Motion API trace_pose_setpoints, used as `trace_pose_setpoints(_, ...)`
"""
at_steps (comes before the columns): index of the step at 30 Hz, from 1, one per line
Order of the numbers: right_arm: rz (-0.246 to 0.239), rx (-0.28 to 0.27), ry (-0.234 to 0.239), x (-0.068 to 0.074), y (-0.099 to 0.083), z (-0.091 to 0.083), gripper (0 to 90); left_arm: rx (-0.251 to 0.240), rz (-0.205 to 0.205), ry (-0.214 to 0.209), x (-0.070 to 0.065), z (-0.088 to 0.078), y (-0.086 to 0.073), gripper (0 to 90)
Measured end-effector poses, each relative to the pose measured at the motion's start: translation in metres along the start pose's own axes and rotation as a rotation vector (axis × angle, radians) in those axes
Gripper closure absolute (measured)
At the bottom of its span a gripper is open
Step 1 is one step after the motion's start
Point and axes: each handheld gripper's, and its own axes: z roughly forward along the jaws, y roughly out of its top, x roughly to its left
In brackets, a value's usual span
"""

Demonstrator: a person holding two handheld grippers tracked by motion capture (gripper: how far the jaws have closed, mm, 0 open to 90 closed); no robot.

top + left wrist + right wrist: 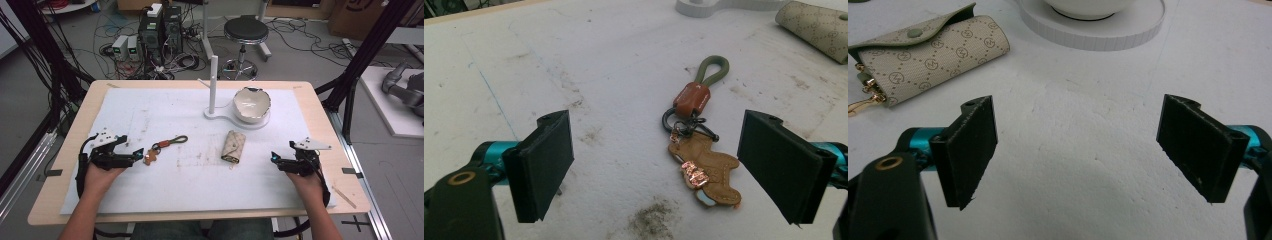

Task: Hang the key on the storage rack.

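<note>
Left gripper [654, 165] gaping, empty, near left of white mat [165, 185], just short of brown leather bear keychain with olive loop [700, 150]; right gripper [1078, 150] likewise spread, near beige monogram key pouch [930, 55]; nothing grasped yet, pickup outstanding.

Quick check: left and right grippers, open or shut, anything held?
Left gripper: open, nothing held; the keychain lies on the mat between its jaws, untouched.
Right gripper: open, nothing held, over bare mat.
</note>
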Motion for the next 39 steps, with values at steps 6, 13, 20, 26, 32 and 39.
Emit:
trace_pose_setpoints(6, -0.006, 0.017, 0.009, 0.000, 0.000, 0.003, 16.7, 0.007, 0.002, -0.004, -0.001, 0.000, 0.000, 14.8)
trace_pose_setpoints(13, -0.024, 0.007, 0.005, 0.004, 0.000, -0.002, 16.7, 0.005, 0.007, -0.011, -0.003, 0.003, 0.002, 14.8)
trace_pose_setpoints(20, -0.030, 0.018, 0.010, 0.007, 0.000, -0.001, 16.8, 0.009, 0.013, -0.018, -0.003, 0.008, 0.004, 14.8)
trace_pose_setpoints(26, -0.043, 0.031, 0.005, 0.007, -0.006, -0.008, 16.8, -0.001, 0.030, -0.032, -0.006, 0.021, 0.012, 14.8)
trace_pose_setpoints(32, -0.032, 0.034, -0.009, 0.004, -0.015, -0.020, 16.8, 0.014, 0.044, -0.062, -0.007, 0.039, 0.020, 14.9)
trace_pose_setpoints(39, -0.033, 0.047, -0.018, 0.003, -0.025, -0.031, 16.8, 0.054, 0.061, -0.092, -0.009, 0.058, 0.026, 16.1)
